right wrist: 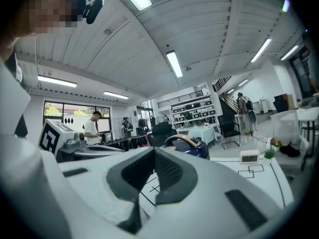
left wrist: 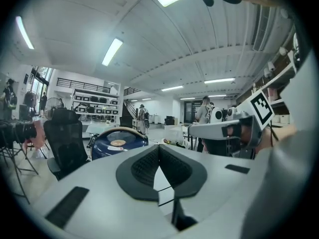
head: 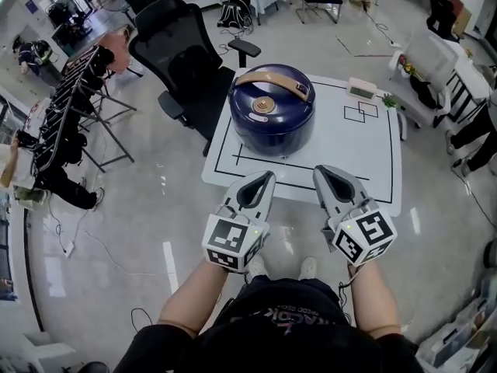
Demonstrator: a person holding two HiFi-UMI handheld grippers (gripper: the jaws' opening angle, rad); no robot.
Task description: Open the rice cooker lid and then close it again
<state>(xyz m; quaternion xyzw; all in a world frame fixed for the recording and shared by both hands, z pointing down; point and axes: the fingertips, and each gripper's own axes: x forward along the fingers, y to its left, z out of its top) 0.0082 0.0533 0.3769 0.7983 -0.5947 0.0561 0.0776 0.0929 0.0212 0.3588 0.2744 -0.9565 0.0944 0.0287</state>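
White table (head: 365, 142) carried the blue rice cooker (head: 272, 119) on its left part, lid down. Left gripper (head: 266, 179) and right gripper (head: 321, 172) hung by the near edge, jaws pressed together, empty. Risk: closed jaws likely skid off the tan handle (head: 273, 80), shoving the cooker.

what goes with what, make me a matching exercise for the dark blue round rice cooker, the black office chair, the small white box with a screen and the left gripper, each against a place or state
Things:
1. dark blue round rice cooker
2. black office chair
3. small white box with a screen
4. left gripper

Places or states:
a. jaws shut, nothing between them
b. on the floor beside the white table
c. closed, tan handle lying across the top
d. at the table's far edge

Pairs: 1-c, 2-b, 3-d, 4-a
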